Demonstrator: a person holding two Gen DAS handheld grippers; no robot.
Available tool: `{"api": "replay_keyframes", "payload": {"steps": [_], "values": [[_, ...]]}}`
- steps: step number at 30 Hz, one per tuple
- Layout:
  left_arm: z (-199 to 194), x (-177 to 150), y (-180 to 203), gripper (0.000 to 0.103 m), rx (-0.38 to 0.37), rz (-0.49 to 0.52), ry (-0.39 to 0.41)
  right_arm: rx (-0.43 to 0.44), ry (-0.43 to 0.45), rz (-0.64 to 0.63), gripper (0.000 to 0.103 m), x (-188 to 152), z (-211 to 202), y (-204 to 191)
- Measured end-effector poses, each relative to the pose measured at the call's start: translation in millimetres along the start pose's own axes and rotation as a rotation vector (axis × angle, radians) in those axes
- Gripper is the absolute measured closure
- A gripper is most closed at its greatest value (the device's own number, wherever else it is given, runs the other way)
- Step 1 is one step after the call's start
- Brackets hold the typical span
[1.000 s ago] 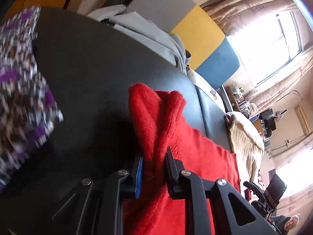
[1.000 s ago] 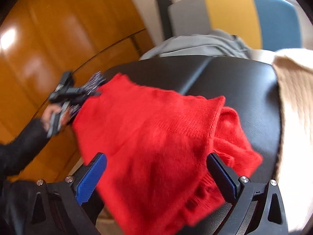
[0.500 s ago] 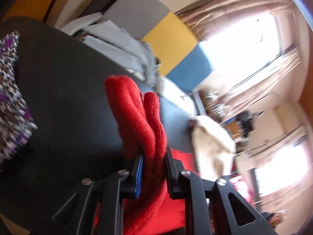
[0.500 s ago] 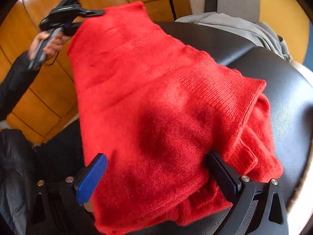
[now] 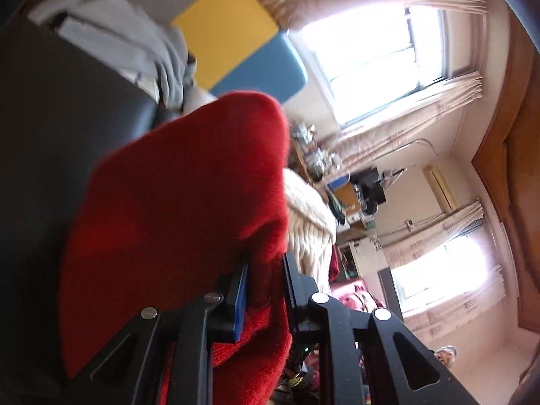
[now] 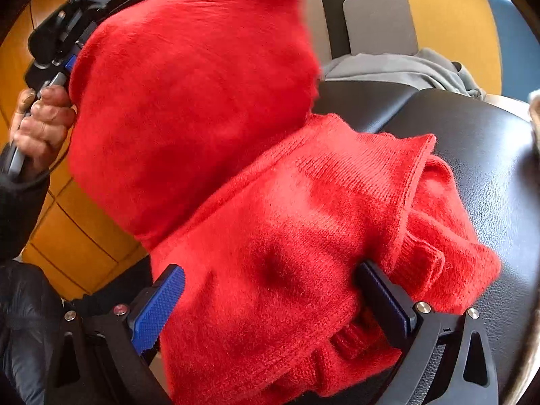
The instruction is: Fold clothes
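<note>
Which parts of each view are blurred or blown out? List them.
Left wrist view: the windows are blown out to white, and the red sweater is smeared by motion blur. Right wrist view: the sweater's lifted flap is soft with blur, while the knit near the right gripper is sharper; fisheye bends the edges.

The red sweater (image 6: 270, 219) is soft, fuzzy knit with ribbed hems. Under it, the black seat (image 6: 489, 155) looks like pebbled leather with a faint sheen. The wall panels (image 6: 67, 222) are glossy varnished wood. The right gripper (image 6: 270, 300) is matt black plastic with textured blue pads (image 6: 158, 300) and shiny metal screws
</note>
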State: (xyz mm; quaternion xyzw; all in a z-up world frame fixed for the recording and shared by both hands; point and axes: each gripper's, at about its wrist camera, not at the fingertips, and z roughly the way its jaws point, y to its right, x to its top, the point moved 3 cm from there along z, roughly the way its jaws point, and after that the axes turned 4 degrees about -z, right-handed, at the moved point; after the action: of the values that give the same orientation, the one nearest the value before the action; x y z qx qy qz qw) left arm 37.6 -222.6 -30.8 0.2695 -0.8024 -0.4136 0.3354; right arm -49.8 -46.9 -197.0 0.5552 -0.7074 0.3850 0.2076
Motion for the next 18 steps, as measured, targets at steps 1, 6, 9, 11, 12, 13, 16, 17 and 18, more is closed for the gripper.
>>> {"api": "replay_keyframes", "payload": {"steps": [1,6,9,11,12,13,16,17,18], "values": [[15,-2,0,0.088,0.005,-0.007,-0.020,0.003,0.008,0.002,0.000,0,-1,1],[78,-14,-5,0.103,0.073,-0.014,-0.090,0.019,0.048,0.015,0.000,-2,-5,3],[93,-27,-7,0.103,0.087,-0.018,-0.136,0.030,0.065,0.020,0.000,-3,-7,5],[94,-33,-5,0.103,0.092,0.010,-0.151,0.047,0.083,0.031,0.000,-5,-10,7],[90,-34,-3,0.103,0.104,0.037,-0.152,0.058,0.096,0.038,0.000,-6,-12,9],[82,-36,-2,0.100,0.111,0.058,-0.152,0.065,0.104,0.042,0.000,-6,-12,11],[54,-44,6,0.089,0.148,0.159,-0.138,0.081,0.125,0.050,0.000,-8,-15,13],[43,-49,9,0.085,0.167,0.224,-0.129,0.080,0.127,0.049,0.000,-8,-16,13],[31,-55,11,0.083,0.184,0.291,-0.122,0.080,0.130,0.049,0.000,-9,-17,13]]}}
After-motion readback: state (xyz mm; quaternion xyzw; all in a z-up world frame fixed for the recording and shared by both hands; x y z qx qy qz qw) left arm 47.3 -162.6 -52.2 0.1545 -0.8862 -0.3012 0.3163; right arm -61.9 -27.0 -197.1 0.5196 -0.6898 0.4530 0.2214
